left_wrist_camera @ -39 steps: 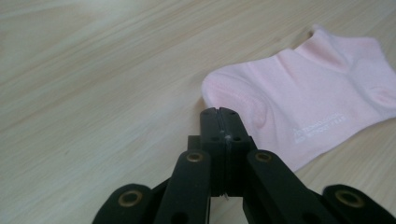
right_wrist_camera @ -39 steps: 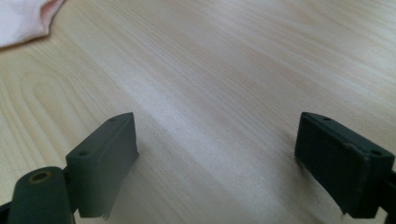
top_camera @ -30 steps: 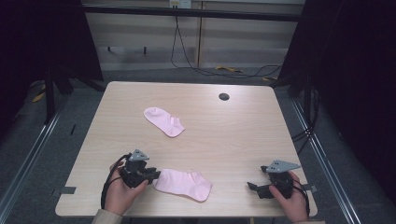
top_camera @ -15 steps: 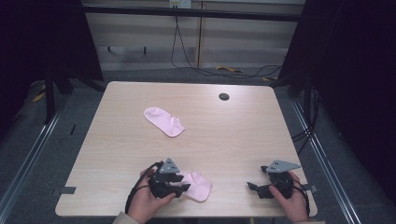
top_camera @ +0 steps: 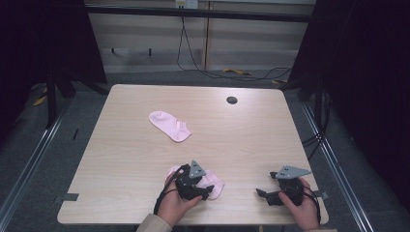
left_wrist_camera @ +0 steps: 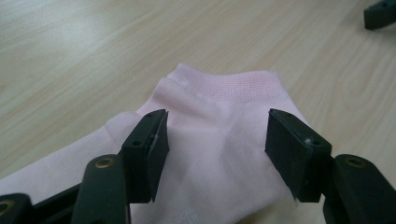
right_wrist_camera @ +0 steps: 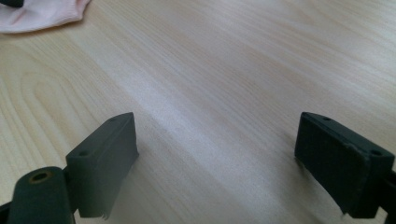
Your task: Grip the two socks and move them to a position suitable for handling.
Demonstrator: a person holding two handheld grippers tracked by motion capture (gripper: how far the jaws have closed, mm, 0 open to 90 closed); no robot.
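Pink near sock [left_wrist_camera: 219, 140] lies flat at the tabletop's [top_camera: 270, 140] near edge; the left hand-held gripper [left_wrist_camera: 217, 149] straddles it behind the cuff, jaws apart; it should press down and pinch both layers squarely; the right hand-held gripper [right_wrist_camera: 215, 163] rests apart over bare wood at near right; a second sock [top_camera: 169, 125] lies farther off.

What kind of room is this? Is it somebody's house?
Probably a lab or workshop, not a house: a bare wooden table stands inside a dark metal frame, cables trail over grey carpet, and a person works grippers over pink socks.
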